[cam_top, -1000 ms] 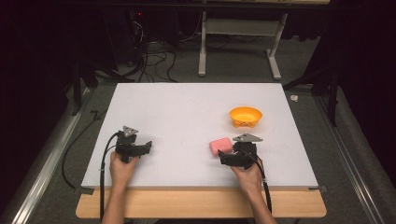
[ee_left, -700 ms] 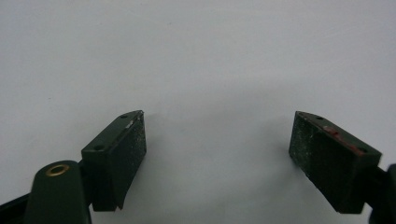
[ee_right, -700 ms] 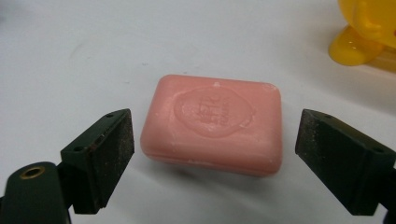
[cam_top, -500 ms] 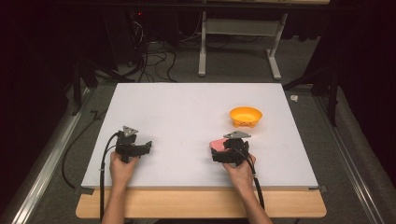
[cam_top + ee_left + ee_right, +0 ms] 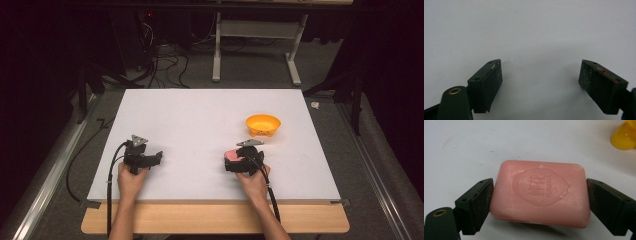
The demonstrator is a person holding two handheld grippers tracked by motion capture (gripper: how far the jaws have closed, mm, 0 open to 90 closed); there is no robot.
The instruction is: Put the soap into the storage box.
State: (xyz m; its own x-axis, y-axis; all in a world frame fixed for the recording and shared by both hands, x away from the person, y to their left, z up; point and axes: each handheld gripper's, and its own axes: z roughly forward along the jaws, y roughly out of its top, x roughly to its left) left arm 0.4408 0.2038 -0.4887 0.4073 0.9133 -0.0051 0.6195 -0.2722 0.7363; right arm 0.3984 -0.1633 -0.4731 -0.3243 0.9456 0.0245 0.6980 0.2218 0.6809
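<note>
- Presently found the pink soap bar (image 5: 540,192) lying flat on the white table (image 5: 200,115), embossed face up, near the front edge at the person's right.
- Right gripper (image 5: 539,195) set around the bar, one jaw against each short end; judged closed on it, though firmness of the squeeze cannot be told.
- Faint shadow noted under the near edge of the bar in the right gripper view; whether resting on the table or just lifted cannot be told.
- In the high view, right gripper (image 5: 239,161) placed over the bar (image 5: 232,156), with the right hand (image 5: 253,181) behind it.
- Orange bowl (image 5: 263,124) standing empty, near the bar, beyond and to the right of it, not touching.
- Left gripper (image 5: 540,82) spread wide over bare table, holding nothing; seen in the high view (image 5: 156,157) well apart from the bar, at the front left.
- Progress judged early: approach and grasp done, or all but done.
- Outstanding, by judgement: lift, carry to the bowl as the likely destination, release inside.
- Slippery bar ends noted as a possible risk during the lift.
</note>
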